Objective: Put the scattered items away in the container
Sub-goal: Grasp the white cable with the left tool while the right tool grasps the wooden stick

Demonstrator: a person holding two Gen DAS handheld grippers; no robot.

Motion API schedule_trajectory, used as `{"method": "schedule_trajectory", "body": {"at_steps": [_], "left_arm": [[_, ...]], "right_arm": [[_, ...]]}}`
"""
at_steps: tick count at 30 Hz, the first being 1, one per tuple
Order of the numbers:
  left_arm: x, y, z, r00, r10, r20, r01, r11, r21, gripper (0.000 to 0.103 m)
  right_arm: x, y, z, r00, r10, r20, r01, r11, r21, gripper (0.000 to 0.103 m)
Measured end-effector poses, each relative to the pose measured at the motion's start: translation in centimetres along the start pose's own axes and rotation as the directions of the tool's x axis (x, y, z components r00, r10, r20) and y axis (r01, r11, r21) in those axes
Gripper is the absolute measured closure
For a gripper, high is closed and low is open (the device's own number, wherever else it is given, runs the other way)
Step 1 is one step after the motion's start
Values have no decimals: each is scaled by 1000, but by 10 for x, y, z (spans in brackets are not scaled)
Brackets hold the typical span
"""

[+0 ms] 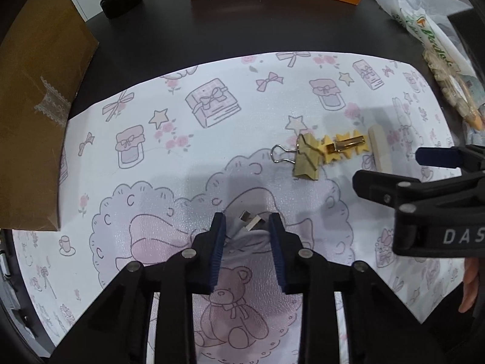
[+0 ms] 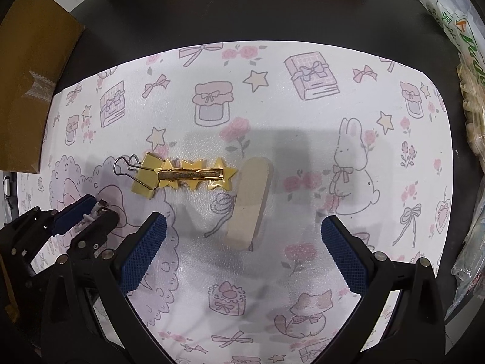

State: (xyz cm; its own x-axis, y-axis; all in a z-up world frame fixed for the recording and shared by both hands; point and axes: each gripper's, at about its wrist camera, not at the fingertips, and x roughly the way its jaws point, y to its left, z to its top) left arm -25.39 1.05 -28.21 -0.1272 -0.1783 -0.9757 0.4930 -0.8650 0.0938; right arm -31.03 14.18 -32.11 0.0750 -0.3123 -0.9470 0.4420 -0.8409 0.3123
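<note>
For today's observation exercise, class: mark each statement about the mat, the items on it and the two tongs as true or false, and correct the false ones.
1. The gold star-shaped hair clip lies between the gold binder clip and the beige wooden block. True.
2. The right tongs grip the wooden block. False: they are open, holding nothing.
3. The left tongs hold a small silver metal piece. True.
4. The patterned mat lies on a white table. False: the table is dark.
</note>
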Motion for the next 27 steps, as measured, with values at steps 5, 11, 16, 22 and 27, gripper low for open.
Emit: {"method": "schedule_trajectory", "body": {"at_steps": [5,11,16,22,27], "left_arm": [[-2,11,-1,998,-58,-18,57,998,-37,77],[-1,19,2,997,-72,-21,71,996,-53,82],[-1,11,1,997,-74,-17,73,996,-58,83],[-4,14,-2,996,-87,-21,86,995,-58,83],[-4,13,-1,996,-87,-20,86,994,-63,83]], "right_arm": [[0,1,-2,1000,-2,-2,2,1000,-4,0],[2,2,-6,1000,-1,-4,1,1000,-4,0],[8,5,-9,1000,-2,-11,2,1000,1,0],[10,1,-12,1000,-30,-7,30,1000,8,11],[3,-1,-12,996,-89,18,89,996,4,52]]}}
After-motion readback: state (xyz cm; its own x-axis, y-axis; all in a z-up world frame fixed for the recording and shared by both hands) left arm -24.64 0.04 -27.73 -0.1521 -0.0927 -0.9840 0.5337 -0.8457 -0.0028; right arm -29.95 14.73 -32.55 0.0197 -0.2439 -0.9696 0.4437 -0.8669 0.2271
